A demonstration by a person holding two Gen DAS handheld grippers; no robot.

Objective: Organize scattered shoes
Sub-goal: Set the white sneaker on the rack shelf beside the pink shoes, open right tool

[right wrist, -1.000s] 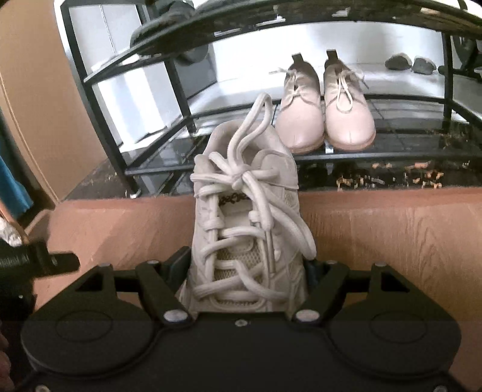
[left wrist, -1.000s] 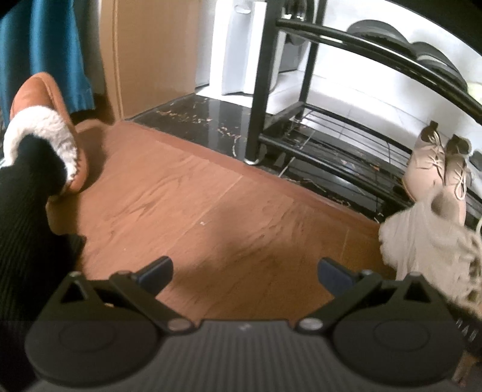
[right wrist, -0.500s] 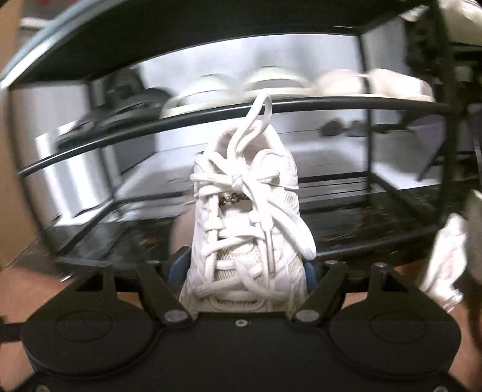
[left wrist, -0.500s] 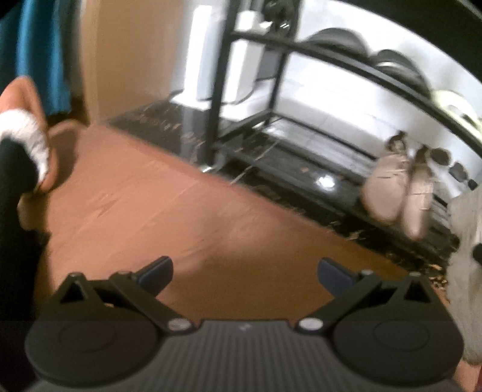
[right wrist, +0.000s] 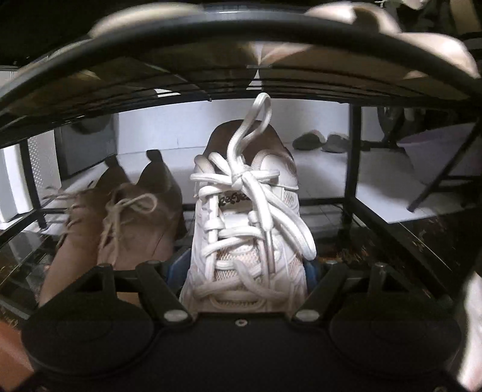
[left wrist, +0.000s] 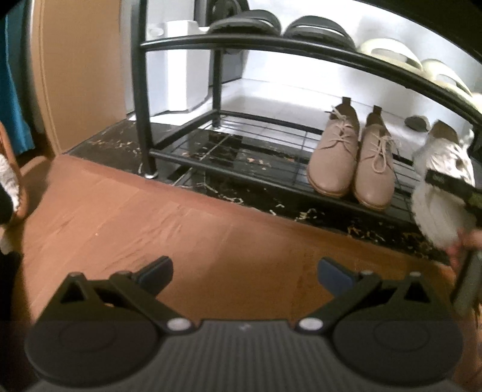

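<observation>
My right gripper (right wrist: 241,267) is shut on a white lace-up sneaker (right wrist: 245,229) and holds it inside the lower level of the black shoe rack (right wrist: 211,33), just right of a pair of beige lace-up shoes (right wrist: 120,217). In the left wrist view the sneaker (left wrist: 439,187) is at the right edge beside that pair (left wrist: 355,156) on the rack's bottom shelf (left wrist: 241,150). My left gripper (left wrist: 245,273) is open and empty above the brown wooden floor (left wrist: 180,229).
Black slippers (left wrist: 283,24) and pale slippers (left wrist: 415,63) sit on the rack's upper shelf. A tan fleece-lined slipper on a foot (left wrist: 12,181) is at the far left. Grey slippers (right wrist: 322,141) lie on the white floor behind the rack.
My right gripper has carried the sneaker forward from above the floor into the rack's lower level, beside the beige pair. My left gripper has swung toward the rack, staying open.
</observation>
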